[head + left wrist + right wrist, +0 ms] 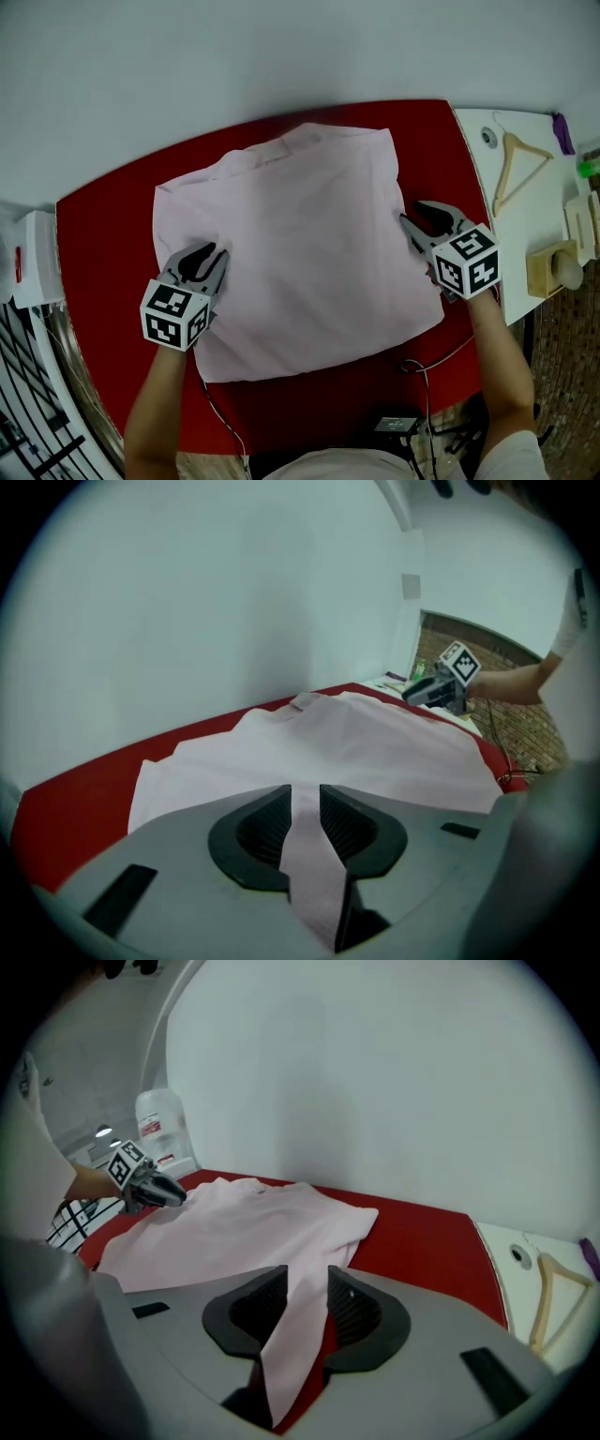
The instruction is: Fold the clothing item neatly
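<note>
A pale pink garment lies spread in a rough rectangle on the red table. My left gripper rests over the garment's left part, its jaws a narrow gap apart. In the left gripper view the pink cloth shows through that gap, with no pinch visible. My right gripper sits at the garment's right edge with its jaws apart. In the right gripper view the cloth edge and red table show between the jaws, unpressed.
A white side table at the right carries a wooden hanger and a wooden block. A white box stands off the table's left end. Cables trail at the near edge. A plain wall runs behind.
</note>
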`<state>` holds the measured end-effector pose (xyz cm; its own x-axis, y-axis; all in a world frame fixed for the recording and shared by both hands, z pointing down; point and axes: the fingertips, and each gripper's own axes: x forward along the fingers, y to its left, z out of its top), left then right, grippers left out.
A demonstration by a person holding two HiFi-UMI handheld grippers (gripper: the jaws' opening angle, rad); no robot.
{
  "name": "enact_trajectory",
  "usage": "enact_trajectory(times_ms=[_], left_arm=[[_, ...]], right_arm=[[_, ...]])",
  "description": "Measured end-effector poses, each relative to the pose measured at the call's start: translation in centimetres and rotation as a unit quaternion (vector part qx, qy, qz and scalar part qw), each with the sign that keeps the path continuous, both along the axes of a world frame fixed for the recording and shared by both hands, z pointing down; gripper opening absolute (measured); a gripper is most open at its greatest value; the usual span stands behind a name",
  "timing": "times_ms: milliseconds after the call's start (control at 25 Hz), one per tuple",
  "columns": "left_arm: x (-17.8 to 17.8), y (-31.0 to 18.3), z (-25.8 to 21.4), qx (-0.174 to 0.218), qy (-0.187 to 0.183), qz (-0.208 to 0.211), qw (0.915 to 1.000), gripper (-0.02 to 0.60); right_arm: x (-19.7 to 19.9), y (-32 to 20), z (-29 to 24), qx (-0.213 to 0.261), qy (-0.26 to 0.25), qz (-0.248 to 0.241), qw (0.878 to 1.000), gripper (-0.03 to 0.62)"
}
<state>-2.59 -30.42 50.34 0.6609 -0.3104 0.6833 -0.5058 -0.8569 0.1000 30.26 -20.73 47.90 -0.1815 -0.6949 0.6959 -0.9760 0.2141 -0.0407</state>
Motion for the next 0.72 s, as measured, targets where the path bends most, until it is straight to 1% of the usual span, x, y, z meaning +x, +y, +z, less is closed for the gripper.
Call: enact_trajectory(times_ms=[80, 120, 240, 320, 400, 480, 600, 640, 720], left_arm=[[-0.2, 0.7, 1.3, -0.007, -0.014, 0.008, 0.9998, 0.092], [-0.2, 0.9, 2.0, -0.01, -0.025, 0.013, 0.9996, 0.092], [-0.5, 1.1, 4.2, -0.024, -0.052, 0.018, 0.9982, 0.092], [-0.7, 1.0, 4.9, -0.029, -0.055, 0.015, 0.998, 0.092], [-0.7, 0.8, 4.9, -0.034, -0.052, 0.011, 0.998, 0.092], [-0.7, 0.8, 4.9, -0.041, -0.051, 0.008, 0.9978, 0.092], [-0.7, 0.8, 4.7, -0.051, -0.061, 0.004, 0.9968, 0.093], [-0.5, 0.7, 4.2, -0.047, -0.064, 0.002, 0.9968, 0.092], [0.9, 0.4, 2.4, -0.027, -0.062, 0.008, 0.9977, 0.092]], right_arm=[[-1.7, 3.3, 0.1, -0.014, -0.012, -0.002, 1.0, 0.052], [-2.6, 4.9, 0.2, -0.022, -0.021, -0.003, 1.0, 0.043], [-4.7, 9.4, 1.5, -0.054, -0.036, -0.01, 0.998, 0.035], [-4.8, 11.9, 3.4, -0.081, -0.024, -0.013, 0.996, 0.034], [-3.9, 13.7, 5.1, -0.095, -0.006, -0.011, 0.995, 0.032], [-3.2, 14.6, 5.8, -0.09, -0.014, 0.0, 0.996, 0.032], [-3.1, 14.8, 5.9, -0.077, -0.049, 0.018, 0.996, 0.032], [-3.1, 14.6, 5.7, -0.073, -0.052, 0.019, 0.996, 0.032], [-3.3, 14.2, 5.0, -0.057, -0.044, 0.013, 0.997, 0.032]])
